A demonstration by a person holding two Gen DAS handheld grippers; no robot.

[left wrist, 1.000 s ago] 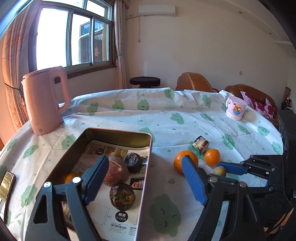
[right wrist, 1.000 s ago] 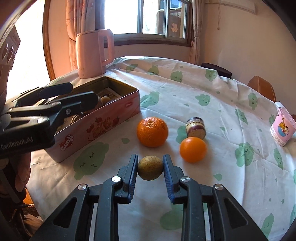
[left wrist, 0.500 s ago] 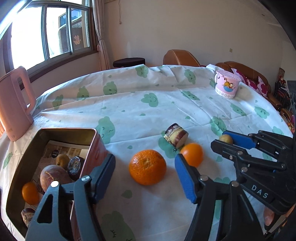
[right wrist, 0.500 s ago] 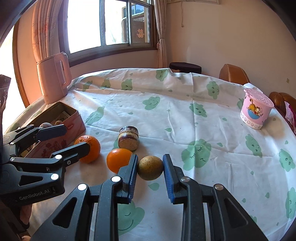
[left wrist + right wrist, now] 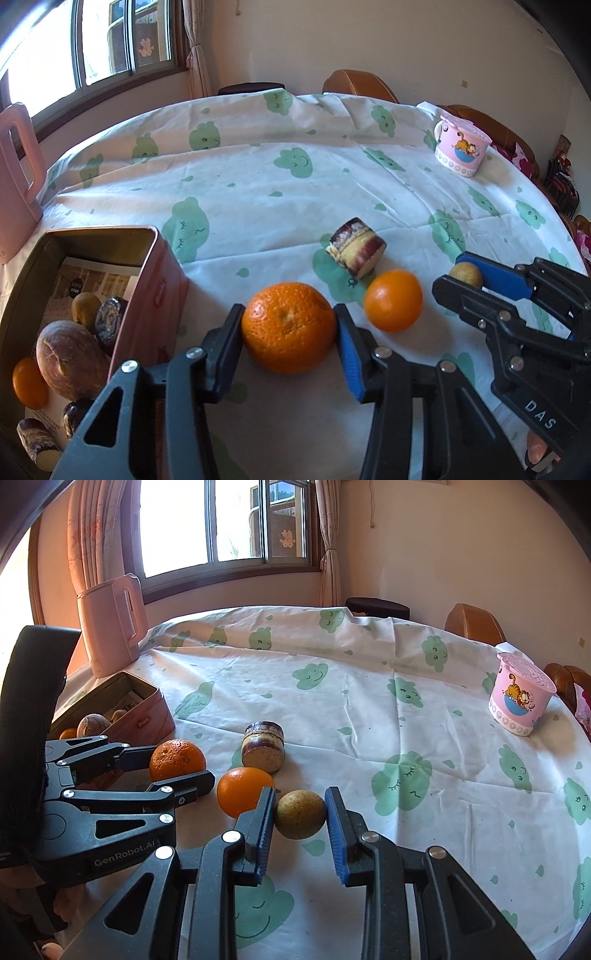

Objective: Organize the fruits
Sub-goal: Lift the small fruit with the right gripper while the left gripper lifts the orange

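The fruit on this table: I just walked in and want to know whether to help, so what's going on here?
A person is sorting fruit with a handheld gripper in each hand. The left gripper is shut on the big bumpy orange, and the right gripper is shut on a small brownish-green fruit. A smooth orange and a short striped chunk lie loose on the tablecloth. The tin box at the left already holds several fruits.

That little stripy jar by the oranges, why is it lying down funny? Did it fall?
The stripy jar lies tipped on its side on the tablecloth, flat end facing the right camera, just behind the smaller orange. Nothing seems spilled around it. Whether it fell, the pictures can't say.
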